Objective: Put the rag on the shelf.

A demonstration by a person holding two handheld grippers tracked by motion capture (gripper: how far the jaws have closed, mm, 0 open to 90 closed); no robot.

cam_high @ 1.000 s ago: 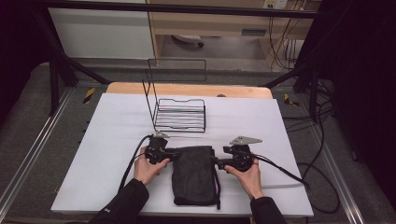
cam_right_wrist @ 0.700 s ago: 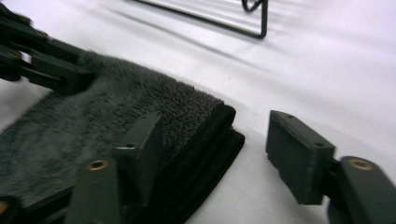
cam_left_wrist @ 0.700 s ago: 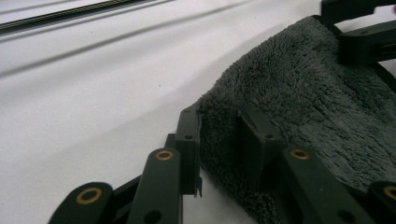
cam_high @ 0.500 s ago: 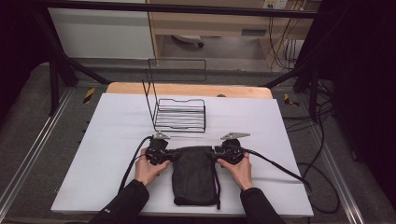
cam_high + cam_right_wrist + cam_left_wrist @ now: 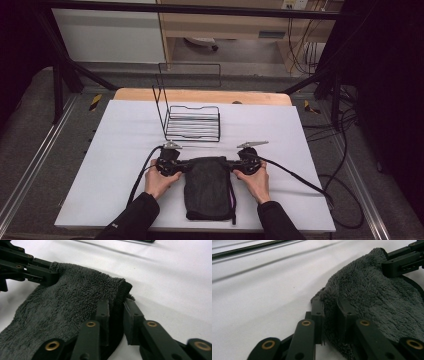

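- The white table (image 5: 115, 165) is carrying a wire rack (image 5: 192, 122).
- A dark towel (image 5: 207, 187) is lying just in front of the rack (folded, fluffy).
- The left gripper (image 5: 184, 166) and right gripper (image 5: 231, 165), jaws just closing, are pinching the towel's far corners.

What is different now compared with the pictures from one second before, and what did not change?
The right gripper moved inward to the far right corner of the dark towel. Both grippers' jaws have just been closing; the right now pinches that corner, and the left gripper pinches the far left corner. The towel, the wire rack and the white table stayed in place.
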